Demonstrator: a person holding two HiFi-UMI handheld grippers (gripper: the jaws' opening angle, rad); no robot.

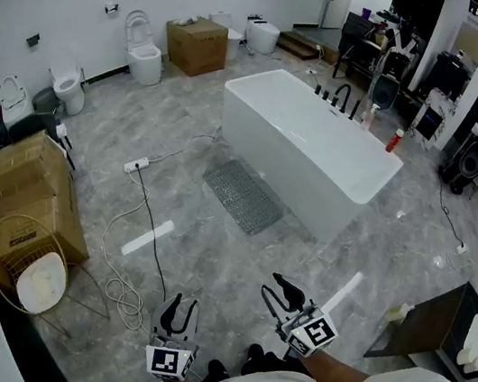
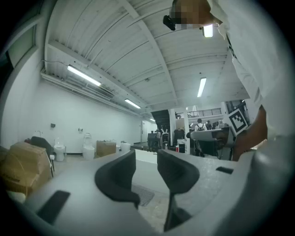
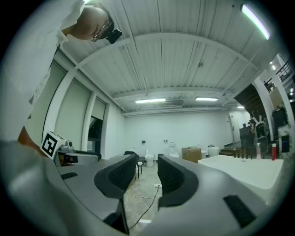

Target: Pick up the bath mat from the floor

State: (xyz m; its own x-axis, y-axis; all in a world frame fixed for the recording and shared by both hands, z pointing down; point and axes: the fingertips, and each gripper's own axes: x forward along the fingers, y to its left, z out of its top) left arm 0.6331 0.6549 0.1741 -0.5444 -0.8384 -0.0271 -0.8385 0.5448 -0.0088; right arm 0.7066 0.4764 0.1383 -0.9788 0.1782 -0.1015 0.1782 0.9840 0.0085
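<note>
Grey marbled floor (image 1: 182, 177) fills this showroom, and the bath mat (image 1: 242, 196) lies flat on it just beside the white bathtub (image 1: 303, 138), well ahead. Both the left tongs (image 1: 183, 307) and right tongs (image 1: 274, 287) stand partly open and empty. The mat looks limp, light and rubbery, so pinching a near corner seems best.

The grey marbled floor (image 1: 171, 115) carries a grey bath mat (image 1: 242, 196) lying flat just beside a white bathtub (image 1: 308, 141). A power strip (image 1: 136, 165), cardboard boxes (image 1: 34, 199) and toilets (image 1: 145, 60) sit farther off.
</note>
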